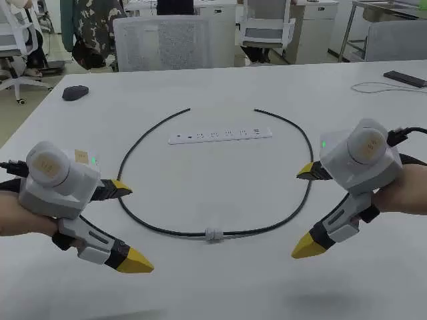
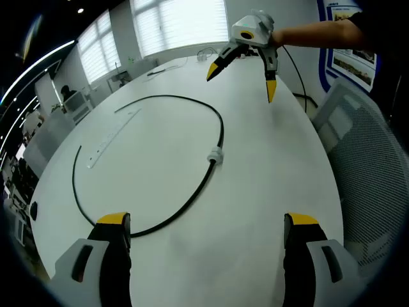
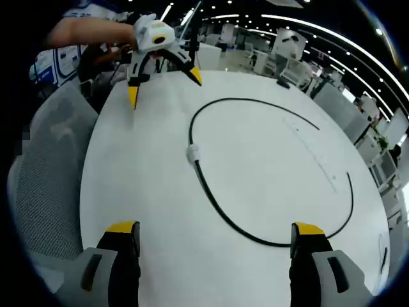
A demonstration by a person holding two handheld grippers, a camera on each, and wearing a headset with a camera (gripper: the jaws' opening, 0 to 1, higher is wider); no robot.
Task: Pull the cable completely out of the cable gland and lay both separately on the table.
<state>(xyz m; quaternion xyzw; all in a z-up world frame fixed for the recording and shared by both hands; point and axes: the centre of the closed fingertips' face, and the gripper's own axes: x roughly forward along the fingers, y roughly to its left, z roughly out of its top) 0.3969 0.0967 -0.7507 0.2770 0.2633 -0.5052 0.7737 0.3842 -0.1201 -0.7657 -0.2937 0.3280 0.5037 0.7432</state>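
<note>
Lying curved around the power strip (image 1: 220, 135): black cable (image 1: 177, 233), likely light, limp; white cable gland (image 1: 213, 234) threaded on it, strip's near side, small, probably slick. Hold gland and adjoining cable. Left gripper (image 1: 133, 227), right gripper (image 1: 301, 211): gaping, empty

Bright, even office light washes the white table (image 1: 220, 280), leaving only faint, soft shadows beneath the jaws in the head view. Windows (image 2: 172, 25) glow overexposed far beyond the left jaws, and ceiling strip lights (image 3: 300, 22) streak above the right jaws. Both gripper views bow strongly at their edges.
</note>
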